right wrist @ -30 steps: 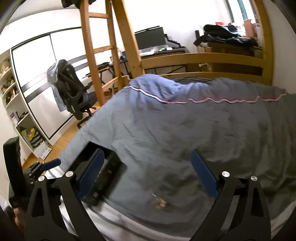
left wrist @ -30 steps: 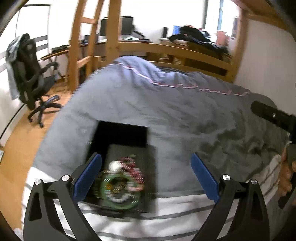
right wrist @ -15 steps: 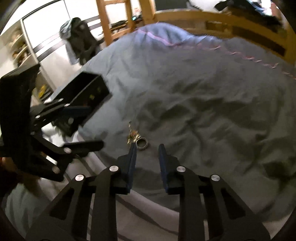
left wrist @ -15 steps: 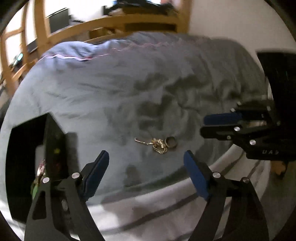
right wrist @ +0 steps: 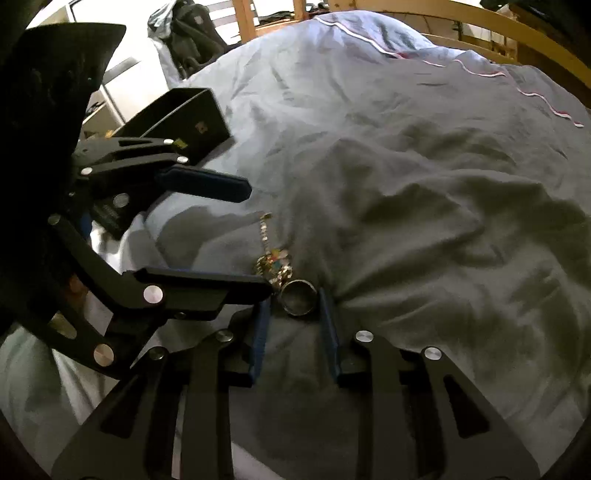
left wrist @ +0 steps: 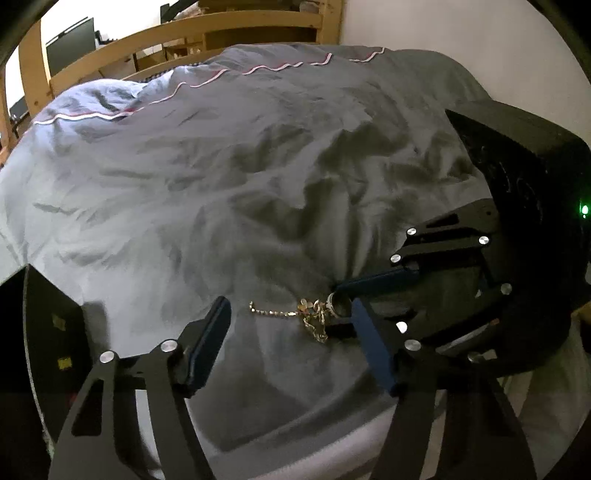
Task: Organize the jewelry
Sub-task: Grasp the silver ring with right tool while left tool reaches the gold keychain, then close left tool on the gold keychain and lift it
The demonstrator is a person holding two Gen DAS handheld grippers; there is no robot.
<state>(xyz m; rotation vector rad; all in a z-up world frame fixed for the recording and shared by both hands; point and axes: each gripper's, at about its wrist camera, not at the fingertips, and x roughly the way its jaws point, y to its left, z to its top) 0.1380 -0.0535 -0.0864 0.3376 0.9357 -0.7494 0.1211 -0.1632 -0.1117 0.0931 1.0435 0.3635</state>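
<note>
A gold chain (left wrist: 291, 314) and a silver ring (left wrist: 338, 304) lie together on the grey duvet. My left gripper (left wrist: 291, 317) is open, its fingers either side of the chain. My right gripper (right wrist: 297, 299) is partly closed with the ring (right wrist: 298, 295) between its blue pads; contact is not clear. The chain (right wrist: 269, 254) stretches away from the ring. The right gripper (left wrist: 341, 299) enters the left wrist view from the right. The black jewelry box (right wrist: 184, 122) stands open at the left, also at the left edge of the left wrist view (left wrist: 48, 332).
The grey duvet (left wrist: 221, 184) covers the bed, rumpled, with a striped sheet (left wrist: 314, 435) at the near edge. A wooden bed frame (left wrist: 184, 33) runs along the far side. An office chair (right wrist: 188, 40) stands beyond the bed.
Both grippers have moved in on the chain and ring. The left gripper swung away from the box to straddle the chain. The right gripper came forward around the ring.
</note>
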